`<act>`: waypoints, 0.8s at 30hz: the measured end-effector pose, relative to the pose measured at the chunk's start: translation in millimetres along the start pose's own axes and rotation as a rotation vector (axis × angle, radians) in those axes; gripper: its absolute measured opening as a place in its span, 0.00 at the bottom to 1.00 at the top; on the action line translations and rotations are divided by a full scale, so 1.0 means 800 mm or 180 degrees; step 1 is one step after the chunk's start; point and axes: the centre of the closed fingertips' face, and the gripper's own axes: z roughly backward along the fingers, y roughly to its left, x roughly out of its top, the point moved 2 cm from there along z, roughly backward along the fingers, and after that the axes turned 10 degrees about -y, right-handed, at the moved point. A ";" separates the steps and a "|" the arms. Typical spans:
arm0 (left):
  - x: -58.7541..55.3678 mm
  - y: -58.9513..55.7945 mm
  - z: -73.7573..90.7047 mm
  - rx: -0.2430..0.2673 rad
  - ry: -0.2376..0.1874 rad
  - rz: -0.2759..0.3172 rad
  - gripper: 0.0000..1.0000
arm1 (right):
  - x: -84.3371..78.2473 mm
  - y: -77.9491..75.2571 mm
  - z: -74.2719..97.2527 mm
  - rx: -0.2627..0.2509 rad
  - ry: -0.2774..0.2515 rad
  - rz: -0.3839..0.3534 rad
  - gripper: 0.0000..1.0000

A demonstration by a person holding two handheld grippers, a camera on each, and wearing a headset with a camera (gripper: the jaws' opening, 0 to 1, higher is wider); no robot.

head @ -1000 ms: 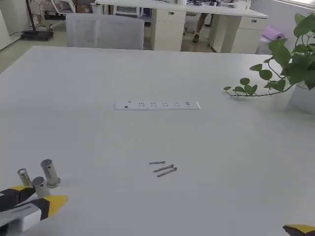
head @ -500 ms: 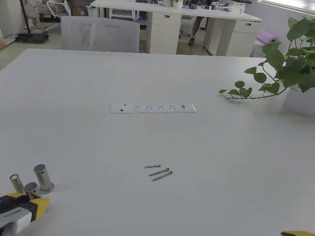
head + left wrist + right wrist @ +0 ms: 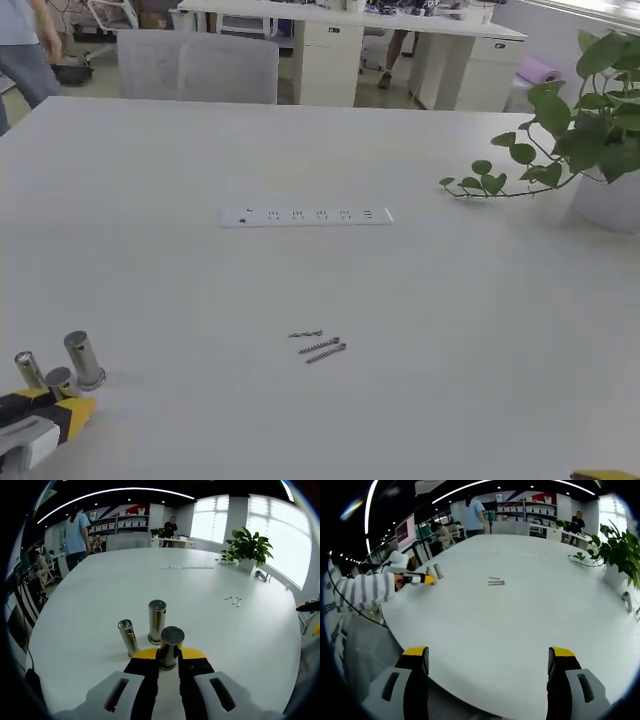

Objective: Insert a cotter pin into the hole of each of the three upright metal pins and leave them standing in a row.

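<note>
The left gripper [image 3: 169, 661] pinches the nearest metal pin [image 3: 171, 636] low on its shank, seemingly securely; polished, rigid, likely slippery. The right gripper [image 3: 487, 667] hangs, fingers spread wide.

Three metal pins [image 3: 157, 621] stand clustered; three cotter pins [image 3: 318, 346] lie well apart.

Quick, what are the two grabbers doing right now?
Left gripper: closed on the nearest metal pin.
Right gripper: open, holding nothing.
</note>
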 end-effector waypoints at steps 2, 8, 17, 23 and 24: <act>0.000 0.000 0.000 0.0001 -0.0001 -0.0031 0.12 | 0.000 0.000 0.000 0.0003 -0.0001 -0.0003 1.00; 0.001 0.002 -0.001 0.0010 0.0001 -0.0035 0.11 | -0.002 0.001 -0.001 0.0012 0.0017 -0.0004 1.00; 0.000 0.007 0.003 0.0135 -0.0003 0.0143 0.10 | 0.000 0.003 -0.002 0.0047 -0.0001 -0.0013 1.00; -0.003 0.003 0.012 0.0194 0.0044 0.0220 0.10 | 0.001 0.005 -0.003 0.0075 -0.0014 -0.0024 1.00; -0.003 0.002 0.014 0.0184 0.0050 0.0220 0.10 | 0.002 0.005 -0.004 0.0077 -0.0017 -0.0026 1.00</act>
